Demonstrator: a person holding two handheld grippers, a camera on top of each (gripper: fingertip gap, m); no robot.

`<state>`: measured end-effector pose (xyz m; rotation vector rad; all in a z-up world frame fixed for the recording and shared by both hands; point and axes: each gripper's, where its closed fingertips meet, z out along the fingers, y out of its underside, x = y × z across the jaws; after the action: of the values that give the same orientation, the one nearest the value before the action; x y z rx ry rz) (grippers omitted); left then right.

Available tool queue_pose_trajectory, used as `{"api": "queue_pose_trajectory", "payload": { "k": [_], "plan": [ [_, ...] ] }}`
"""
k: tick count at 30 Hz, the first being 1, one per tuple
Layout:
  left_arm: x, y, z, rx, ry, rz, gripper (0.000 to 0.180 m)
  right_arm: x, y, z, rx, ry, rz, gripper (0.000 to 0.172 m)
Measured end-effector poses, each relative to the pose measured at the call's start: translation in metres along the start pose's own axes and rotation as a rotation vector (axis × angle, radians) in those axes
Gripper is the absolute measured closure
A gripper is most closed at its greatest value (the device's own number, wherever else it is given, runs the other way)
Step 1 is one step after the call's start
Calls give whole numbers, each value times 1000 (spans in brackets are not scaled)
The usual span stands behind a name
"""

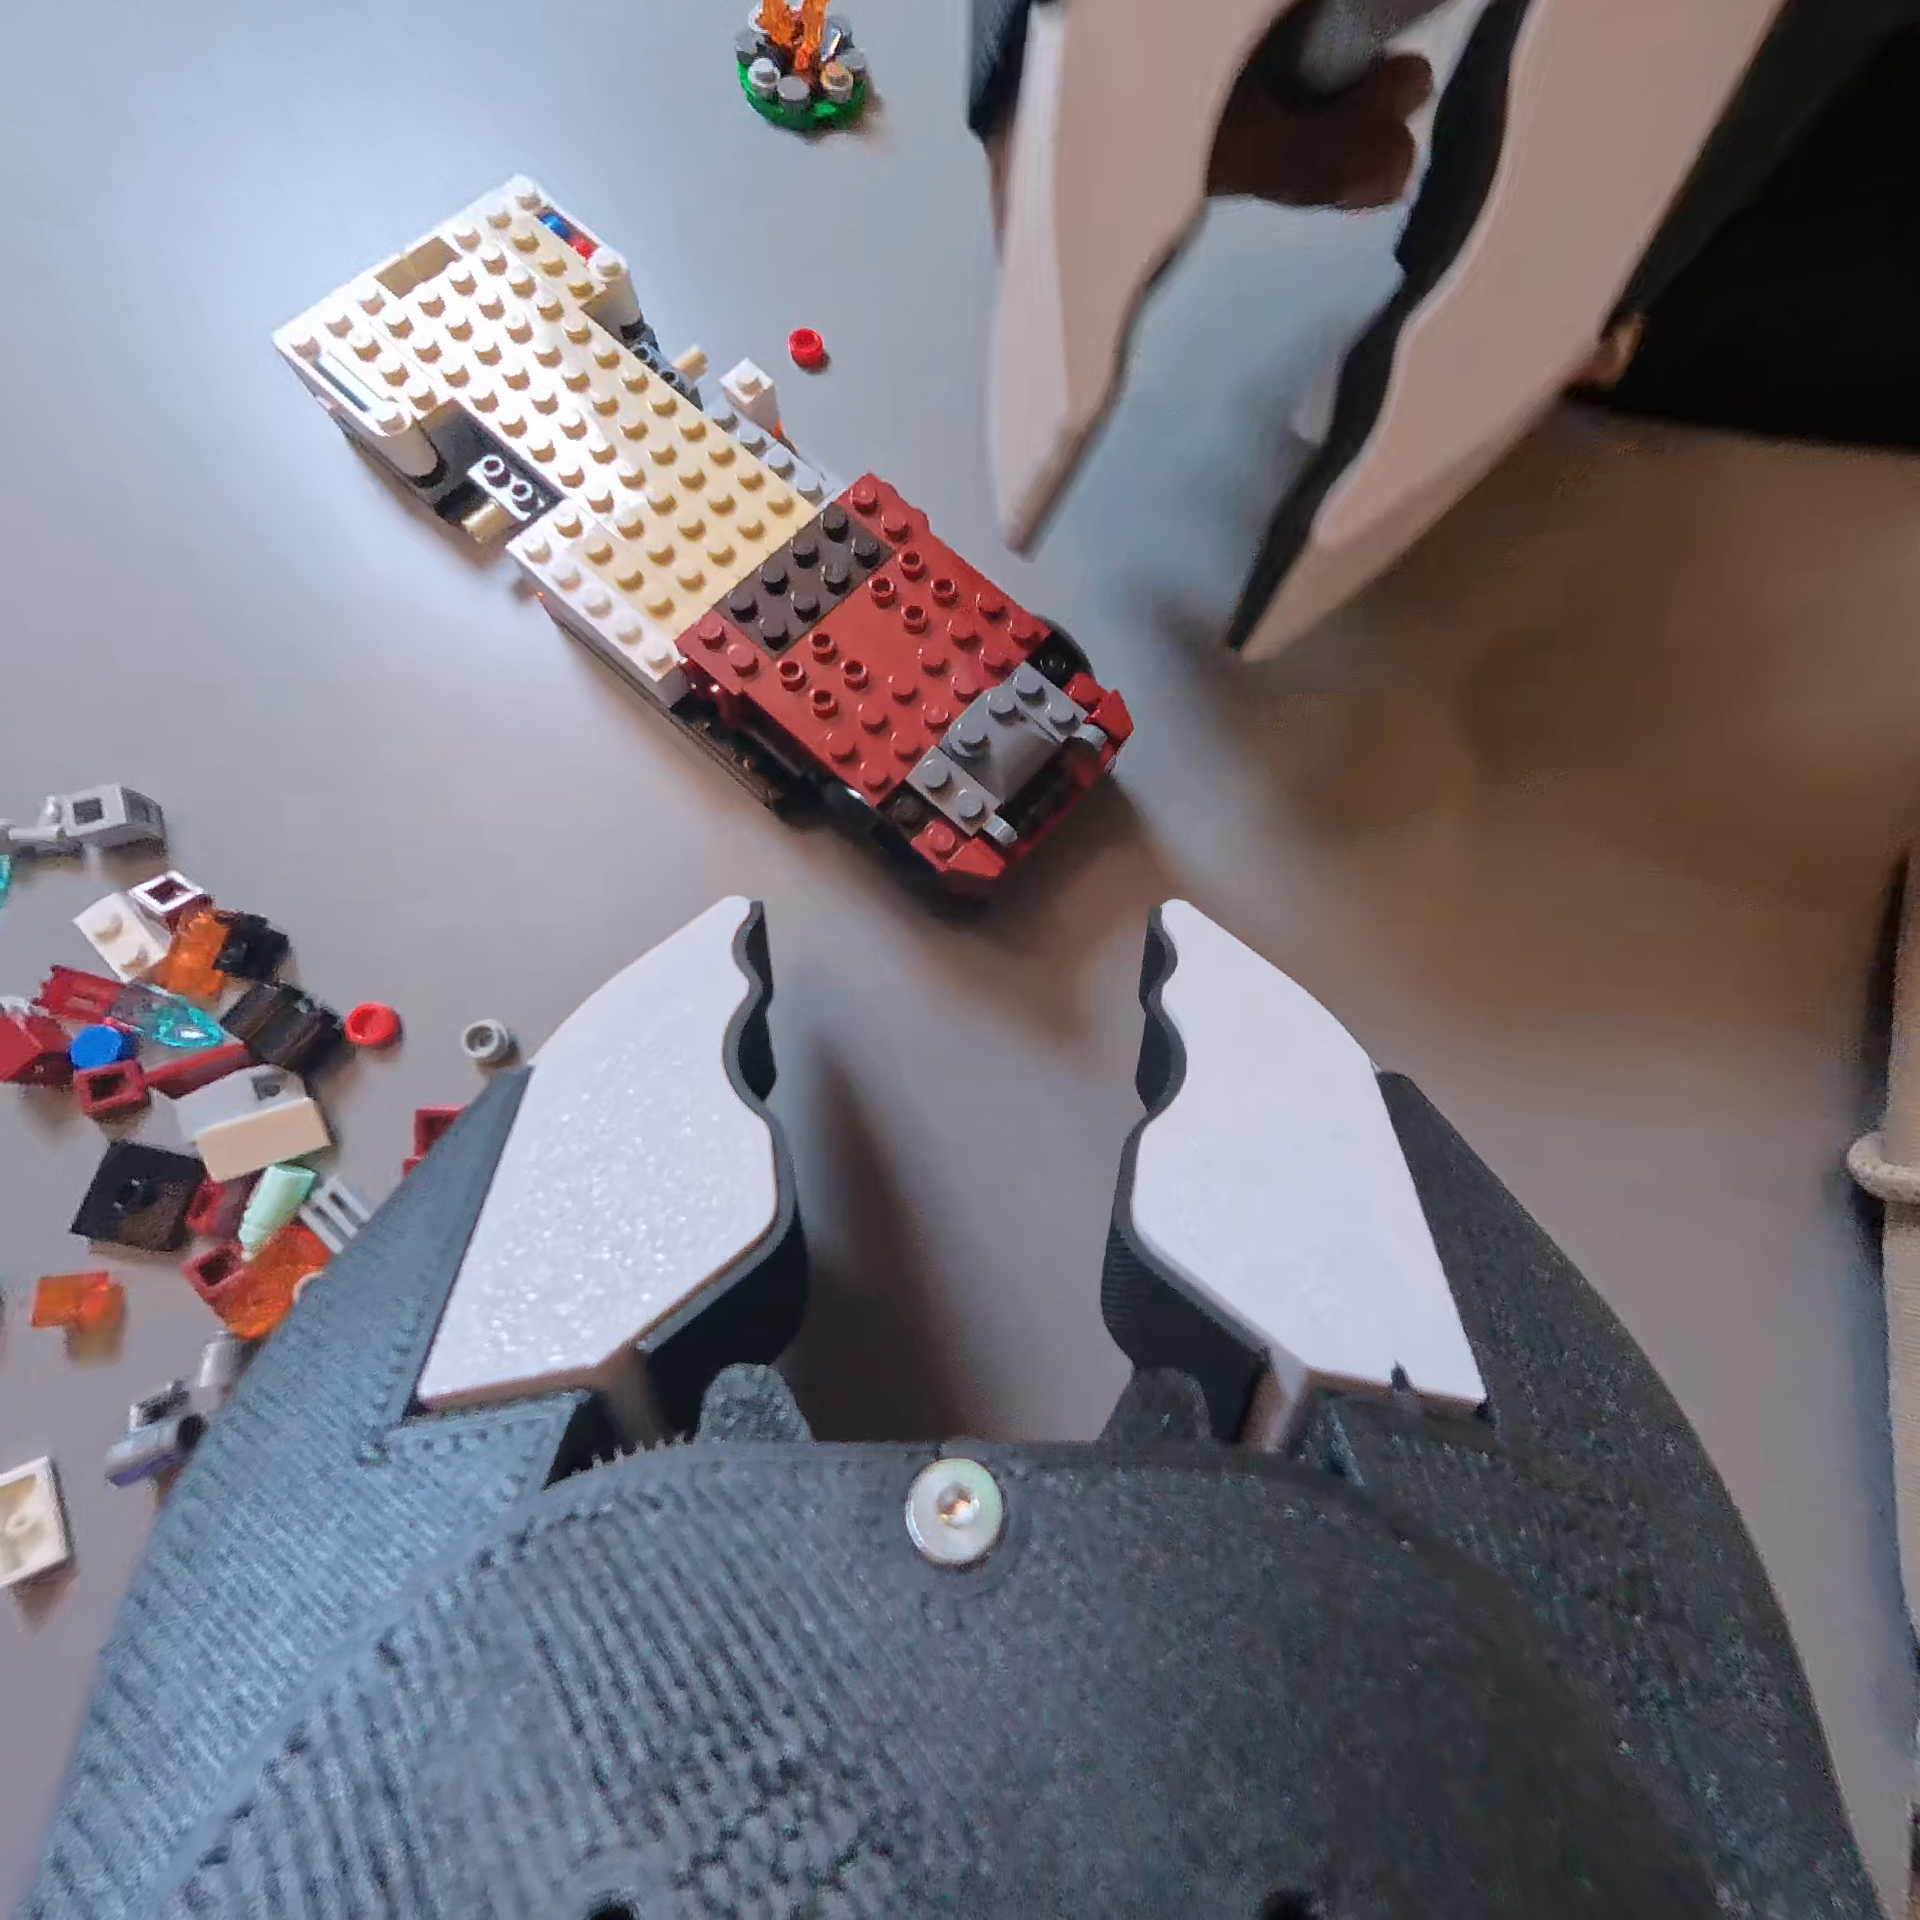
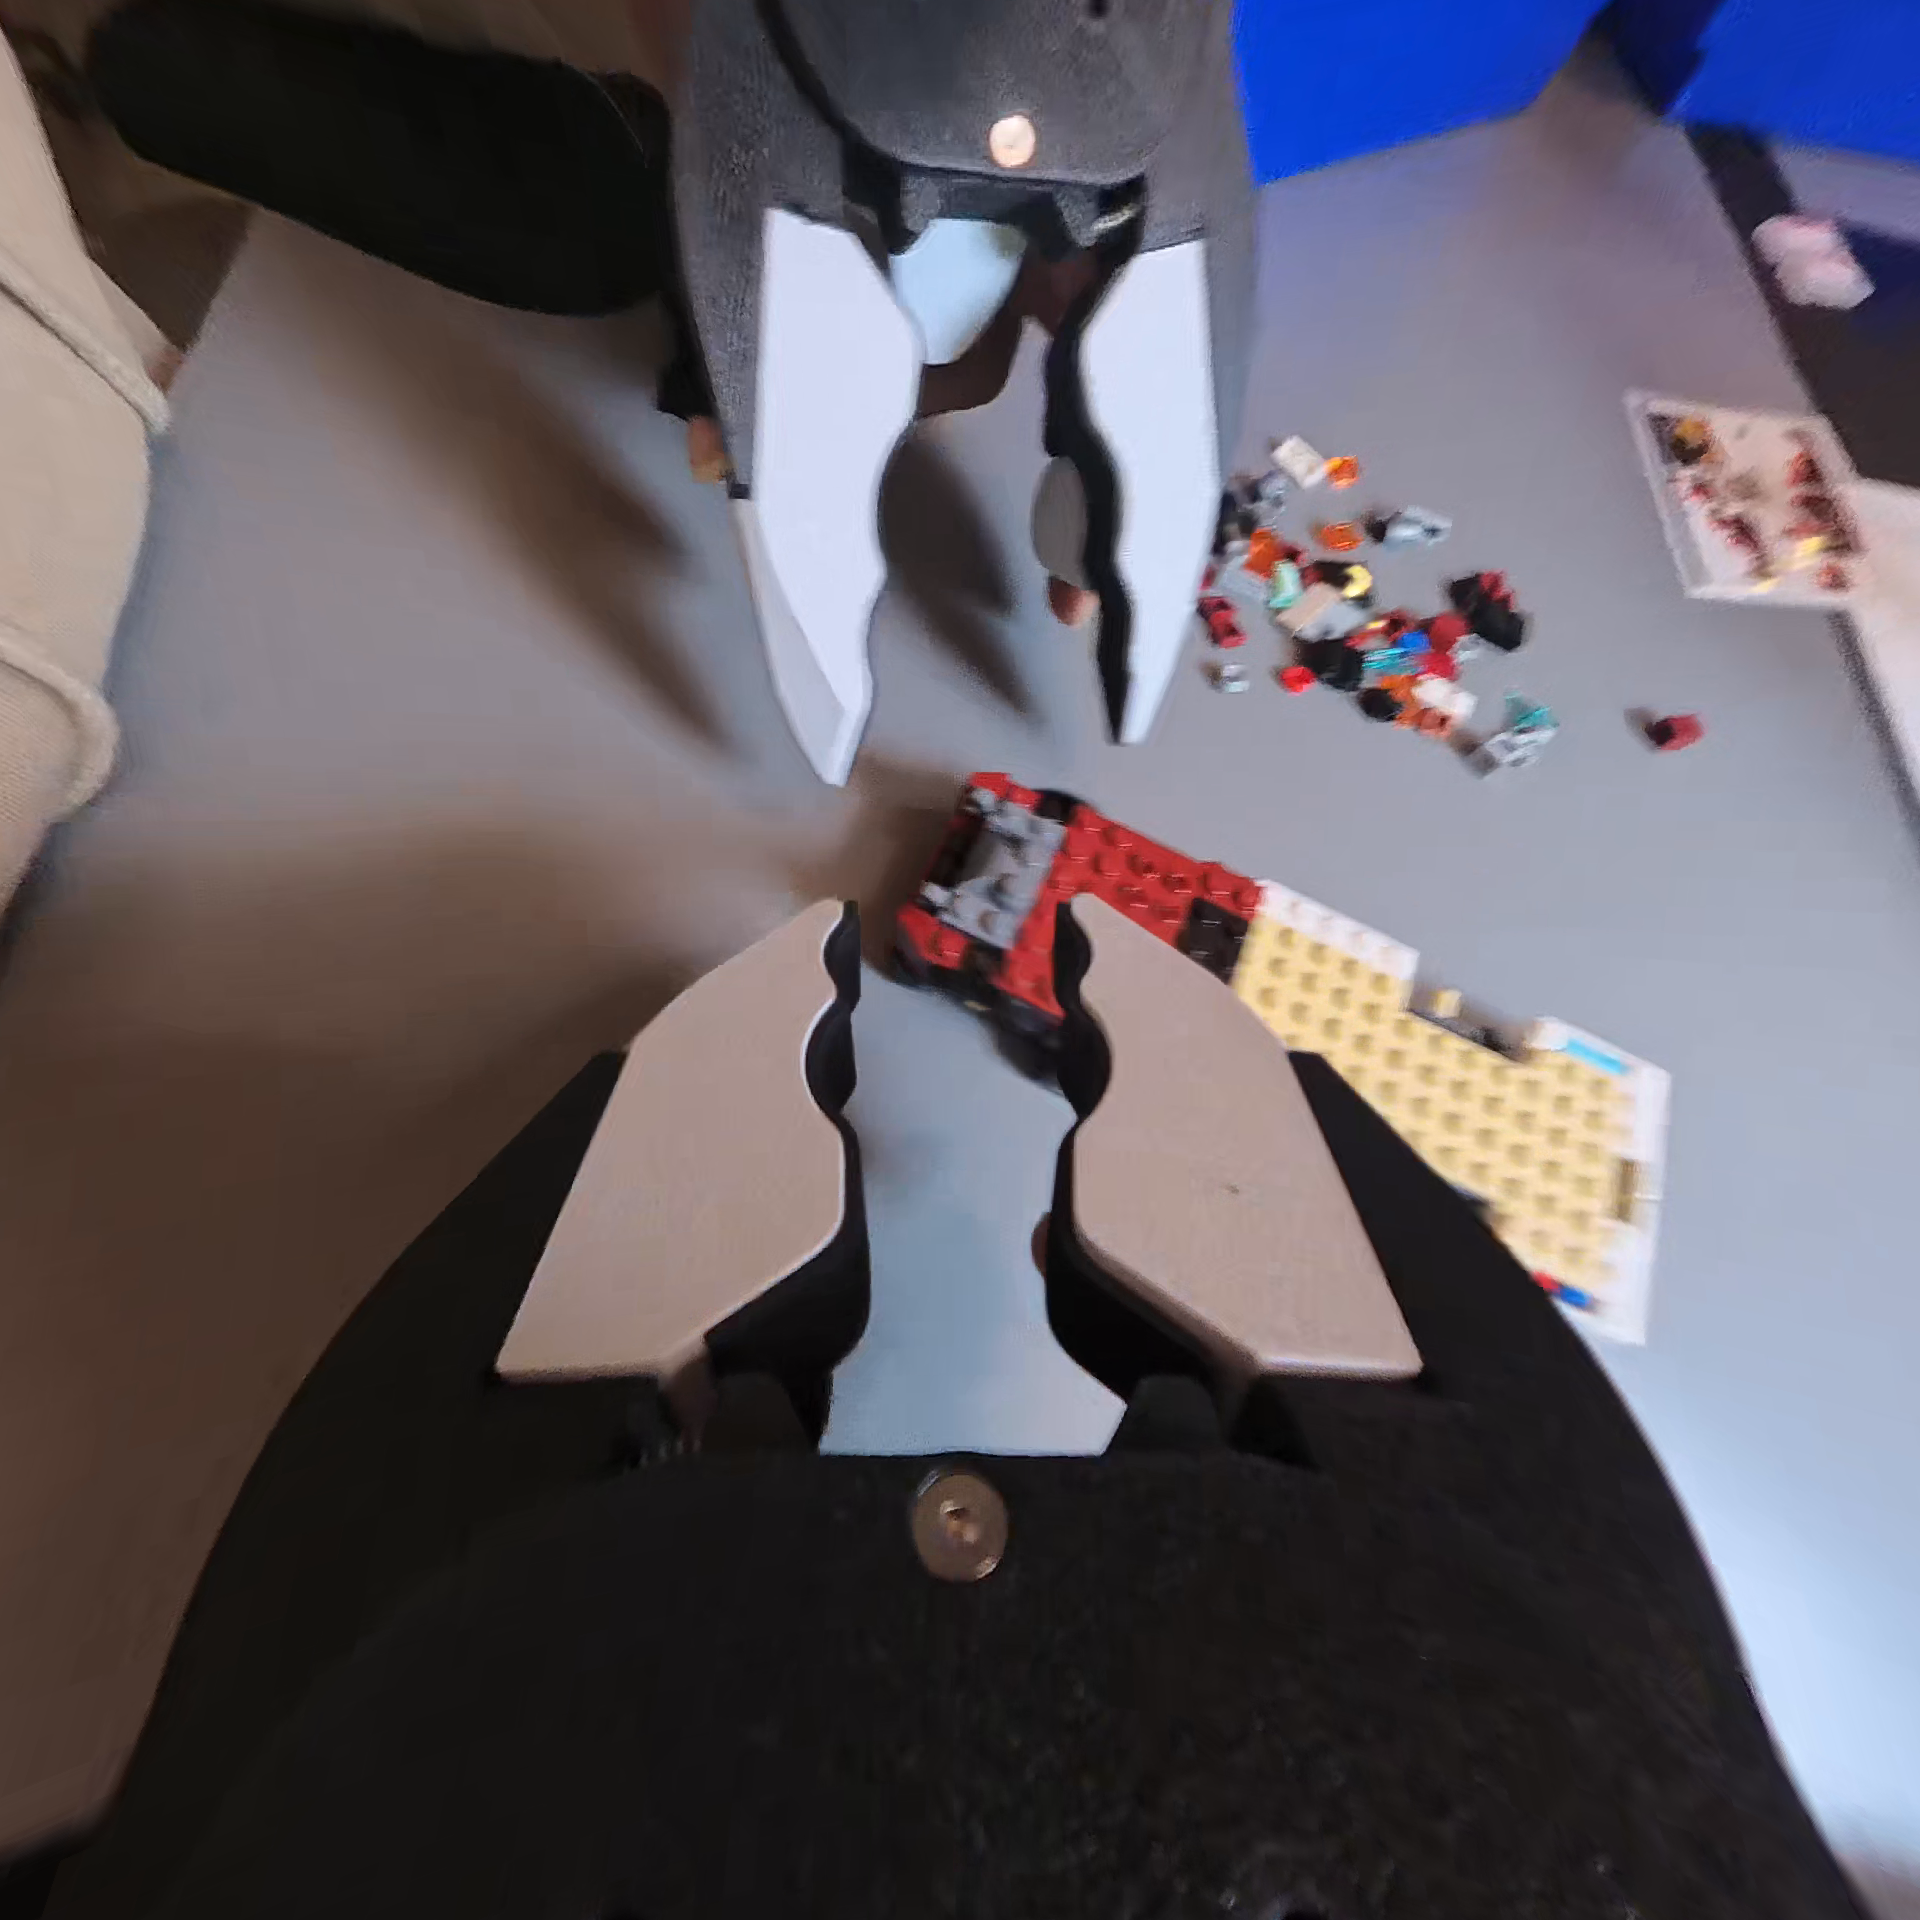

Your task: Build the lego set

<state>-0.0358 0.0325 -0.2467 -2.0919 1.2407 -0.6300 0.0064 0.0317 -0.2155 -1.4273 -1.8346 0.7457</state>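
Observation:
A toy brick model lies on the grey table. It has a tan and white studded deck and a dark red front with grey pieces. My left gripper is open wide and empty, just short of the model's red end. The right wrist view shows it from the front, fingers apart with nothing between them. My right gripper is open and hovers over the model's red end, which shows between its fingertips without touching them. In the left wrist view it is blurred, raised beside the model.
A pile of small loose bricks lies left of my left gripper and also shows in the right wrist view. A small campfire build and a red round stud lie farther off. A booklet and a beige cushion flank the table. Some 6 cm of space lies between my two pairs of fingers. From the right gripper's tips to the red round stud is close to 11 cm.

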Motion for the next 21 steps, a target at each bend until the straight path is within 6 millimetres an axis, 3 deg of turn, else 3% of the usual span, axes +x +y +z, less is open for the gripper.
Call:
{"api": "queue_pose_trajectory", "payload": {
  "k": [5, 11, 16, 21],
  "plan": [
    [9, 2, 19, -34, -51, 41, 111, 46, 25, -7, -297, -52, -315, 105],
    [5, -2, 14, 42, -25, 73, 137, 60, 29, 20, -543, -276, -681, 80],
    [-10, -2, -3, 90, -48, 79, 138, 60, 46, 29, -707, -467, -790, 77],
    [-17, -6, -20, 143, -47, 106, 137, 51, 53, 32, -708, -520, -703, 95]
  ]
}}
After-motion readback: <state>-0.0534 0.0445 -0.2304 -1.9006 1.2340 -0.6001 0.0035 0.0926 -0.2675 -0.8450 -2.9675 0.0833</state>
